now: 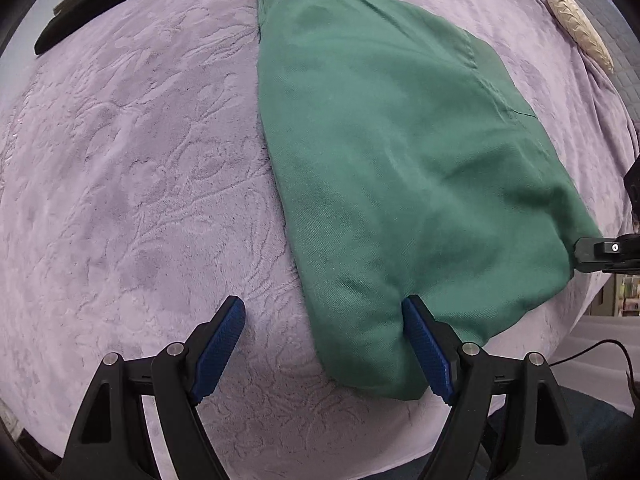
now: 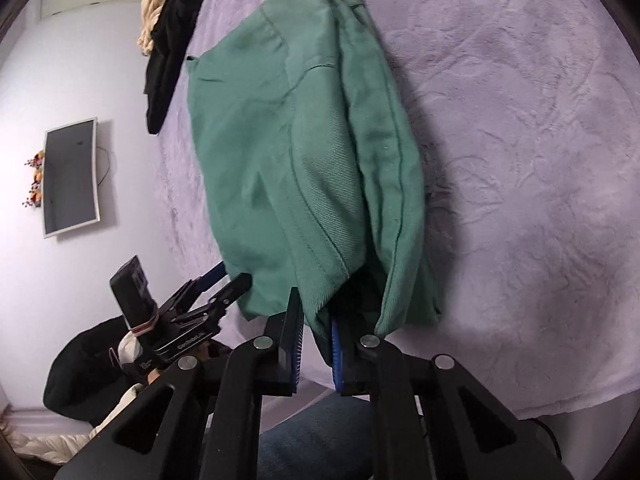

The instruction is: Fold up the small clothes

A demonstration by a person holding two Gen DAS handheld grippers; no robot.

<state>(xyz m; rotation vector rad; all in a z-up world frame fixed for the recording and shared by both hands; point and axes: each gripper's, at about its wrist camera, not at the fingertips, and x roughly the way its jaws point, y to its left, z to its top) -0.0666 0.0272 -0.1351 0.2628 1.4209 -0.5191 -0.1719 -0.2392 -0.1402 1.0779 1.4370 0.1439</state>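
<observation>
A green garment [image 1: 400, 152] lies folded lengthwise on the lilac blanket [image 1: 132, 184]. My left gripper [image 1: 324, 320] is open, its jaws straddling the garment's near left corner, right pad [image 1: 426, 344] touching the cloth. In the right wrist view the garment [image 2: 304, 152] runs away from me, its near edge lifted. My right gripper [image 2: 316, 344] is shut on that near edge, cloth pinched between its blue pads. The left gripper [image 2: 220, 284] shows at the garment's left corner. The right gripper's tip [image 1: 592, 254] shows at the garment's right corner.
A black garment [image 1: 100, 4] lies at the far left of the bed, also seen beside a cream knit [image 2: 160, 12]. A cream cushion [image 1: 580, 28] lies far right. A wall screen [image 2: 72, 176] hangs past the bed edge. Dark cloth [image 2: 76, 376] lies on the floor.
</observation>
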